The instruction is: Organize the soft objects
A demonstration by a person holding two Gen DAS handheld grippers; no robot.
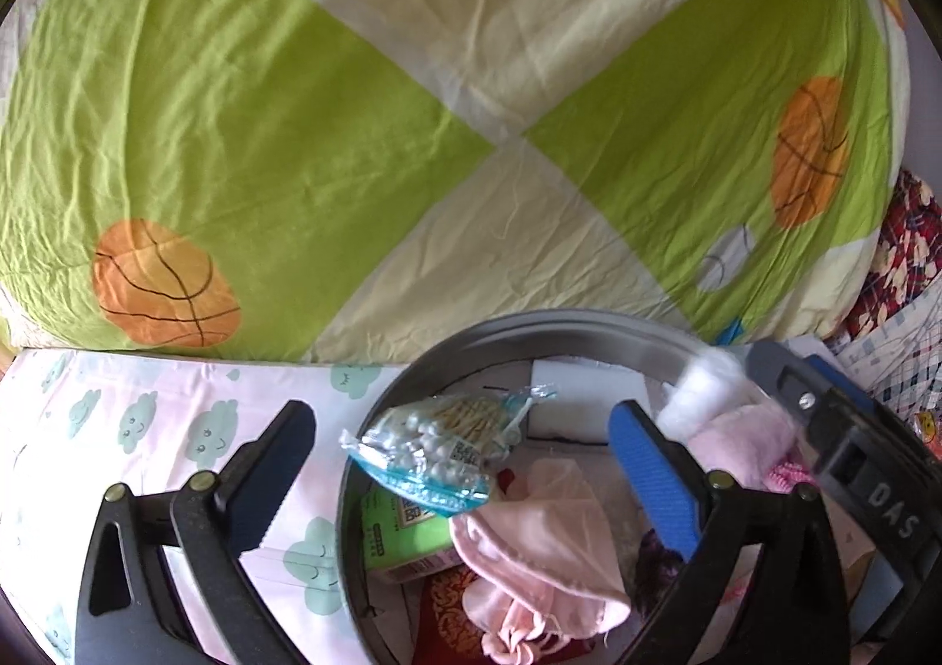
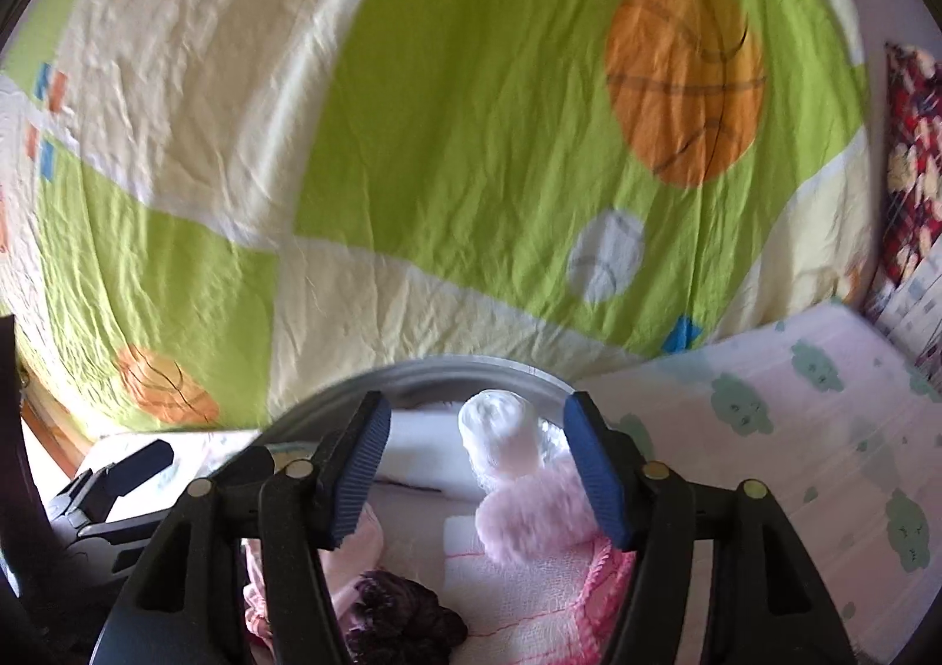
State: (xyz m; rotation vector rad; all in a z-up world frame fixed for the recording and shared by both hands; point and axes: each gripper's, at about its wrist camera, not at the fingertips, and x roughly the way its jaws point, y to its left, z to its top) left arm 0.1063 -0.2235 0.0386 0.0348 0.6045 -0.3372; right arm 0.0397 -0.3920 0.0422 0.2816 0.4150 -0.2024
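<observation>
**Soft things piled in a round basin, both claws open above it**

Soft things heaped in the grey basin (image 1: 377,417) on the cloud-print sheet (image 1: 176,417), just in front of the green and cream quilt (image 1: 294,105). Among them: bag of cotton swabs (image 1: 435,441) perched on the near-left rim, partly overhanging; pink cloth (image 1: 547,547) bunched in the middle; green packet (image 1: 406,535) underneath; fluffy pink piece (image 2: 530,512) to the right, with a clear-wrapped white roll (image 2: 494,423) leaning just behind it; dark purple scrunchy thing (image 2: 400,618) lower down.

Left claw (image 1: 465,447) spread wide, one finger outside the rim and one inside, nothing pressed between the pads. Right claw (image 2: 477,470) parted about halfway, straddling the fluffy piece and the roll; right pad close to the fluff, contact not clear, no squeeze visible. No earlier view to compare.

Risks, as a guess only:
- Swab bag sliding off the rim onto the sheet if nudged by the left claw's inner finger.
- Fluffy piece snagging on the ribbed right pad and lifting out on withdrawal.
- Roll tipping over once unsupported.
- Two claws crowding the same basin, likely to knock together.
- Basin shifting on soft bedding under any push.
</observation>
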